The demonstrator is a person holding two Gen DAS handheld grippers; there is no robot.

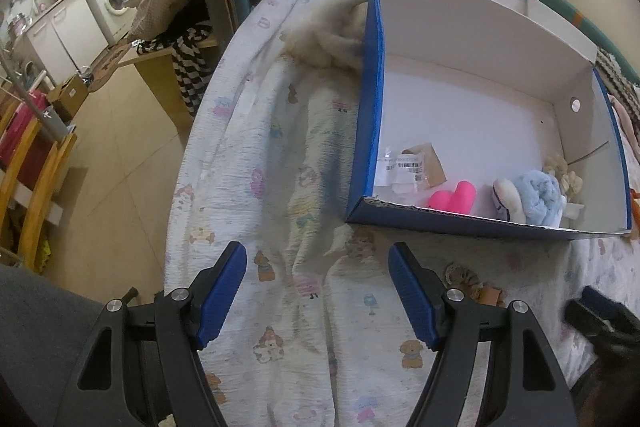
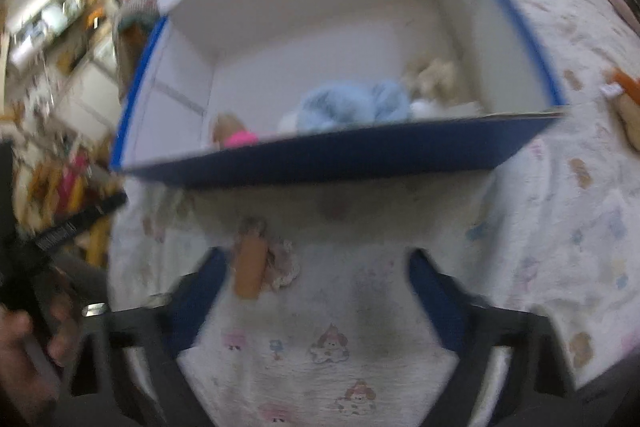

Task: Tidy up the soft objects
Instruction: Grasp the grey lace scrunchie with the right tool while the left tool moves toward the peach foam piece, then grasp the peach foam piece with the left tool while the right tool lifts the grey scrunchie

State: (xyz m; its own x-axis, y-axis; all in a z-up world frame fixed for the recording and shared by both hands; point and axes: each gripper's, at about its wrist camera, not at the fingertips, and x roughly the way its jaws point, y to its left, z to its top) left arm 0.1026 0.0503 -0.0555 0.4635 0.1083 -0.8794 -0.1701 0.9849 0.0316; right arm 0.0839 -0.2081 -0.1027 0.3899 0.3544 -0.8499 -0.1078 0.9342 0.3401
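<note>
A blue cardboard box [image 1: 370,115] with a white inside lies open on a bed. In it are a pink soft toy [image 1: 454,198], a light blue plush [image 1: 538,198], a cream plush [image 1: 562,169] and a tagged packet [image 1: 412,167]. The box also shows in the blurred right wrist view [image 2: 340,159], with the blue plush [image 2: 352,105] inside. A small orange-brown soft toy [image 2: 251,263] lies on the quilt just inside my right gripper's left finger. My right gripper [image 2: 316,291] is open above the quilt. My left gripper [image 1: 318,291] is open and empty over the quilt, short of the box.
A white printed quilt [image 1: 280,187] covers the bed. A cream fluffy item [image 1: 336,35] lies against the box's left wall. Another orange toy [image 2: 626,95] lies right of the box. The bed's left edge drops to a wooden floor [image 1: 120,167] with chairs.
</note>
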